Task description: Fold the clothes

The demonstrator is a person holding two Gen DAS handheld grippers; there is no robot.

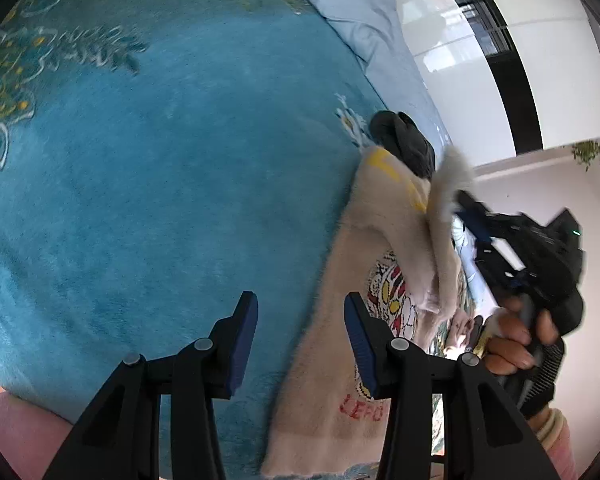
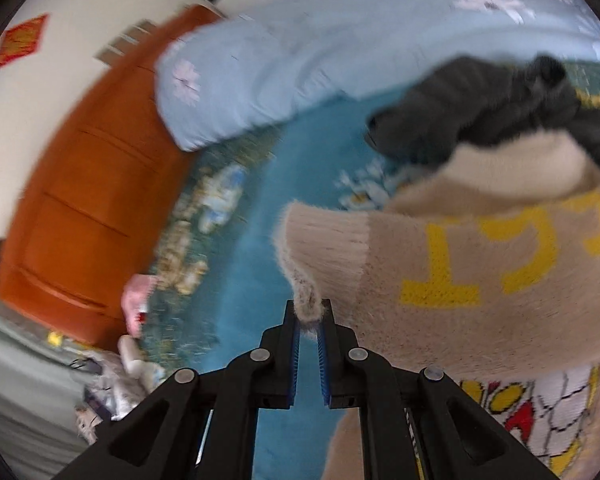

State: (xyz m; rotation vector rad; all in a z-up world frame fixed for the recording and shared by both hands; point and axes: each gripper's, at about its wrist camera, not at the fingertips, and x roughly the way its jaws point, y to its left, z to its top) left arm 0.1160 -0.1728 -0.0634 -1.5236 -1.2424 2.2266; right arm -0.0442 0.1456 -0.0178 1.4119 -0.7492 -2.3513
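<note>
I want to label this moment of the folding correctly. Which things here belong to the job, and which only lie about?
Part of the job:
- beige sweater, its corner pinched in the shut jaws of the right gripper
- left gripper, jaws open, holding nothing

Just lying about:
- dark garment
- light blue pillow
- blue blanket underneath
- wooden headboard

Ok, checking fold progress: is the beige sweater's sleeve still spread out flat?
No. The right gripper is shut on the sleeve's cuff, and the sleeve is lifted across the beige sweater, partly folded.
</note>
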